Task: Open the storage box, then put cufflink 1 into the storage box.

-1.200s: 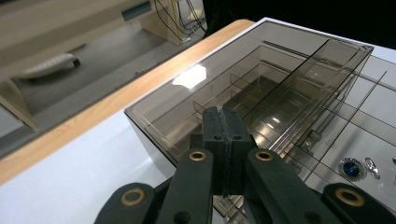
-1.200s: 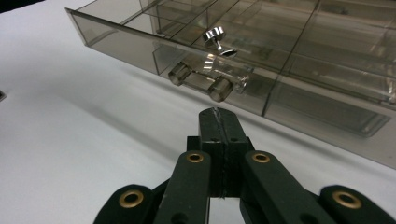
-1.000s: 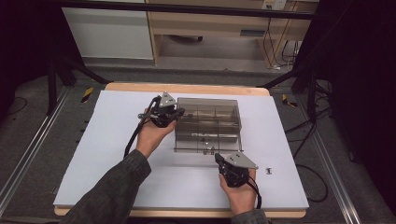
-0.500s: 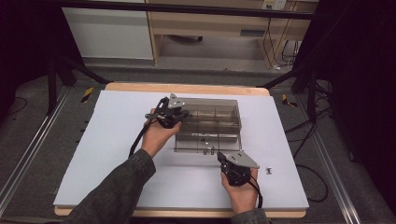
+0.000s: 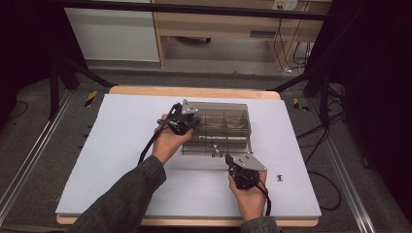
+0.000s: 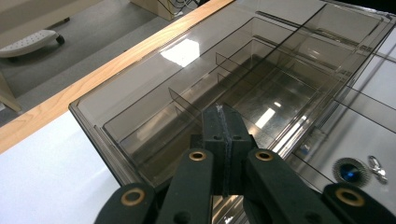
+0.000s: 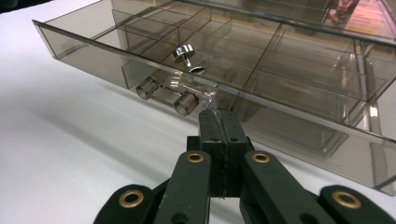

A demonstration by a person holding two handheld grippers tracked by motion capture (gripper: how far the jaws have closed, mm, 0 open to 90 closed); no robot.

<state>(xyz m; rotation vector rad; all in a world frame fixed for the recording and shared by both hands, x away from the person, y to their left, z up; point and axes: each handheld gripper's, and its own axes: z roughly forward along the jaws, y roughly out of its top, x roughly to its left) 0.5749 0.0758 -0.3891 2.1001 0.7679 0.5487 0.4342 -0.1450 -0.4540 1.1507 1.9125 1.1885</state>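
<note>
A: Where did the box (image 5: 221,127) sit?

B: In the middle of the white table (image 5: 121,145), with its drawer (image 7: 196,79) pulled out toward the person.

A: And the left gripper (image 6: 223,122)?

B: It rested on the box's top at the left end, jaws pressed together, pinching nothing.

A: The right gripper (image 7: 219,120)?

B: Jaws also pressed together, empty, with the tips just at the drawer's clear handle (image 7: 180,95). A small metal knob (image 7: 183,52) lay inside the drawer.

We saw a box (image 5: 221,127) of smoky, glossy clear plastic, its handle (image 7: 173,93) clear too. A polished metal knob (image 7: 183,52) lay inside. Our tools (image 7: 220,122) were matt black plastic; the surface (image 5: 121,145) matt white, edged in wood.
</note>
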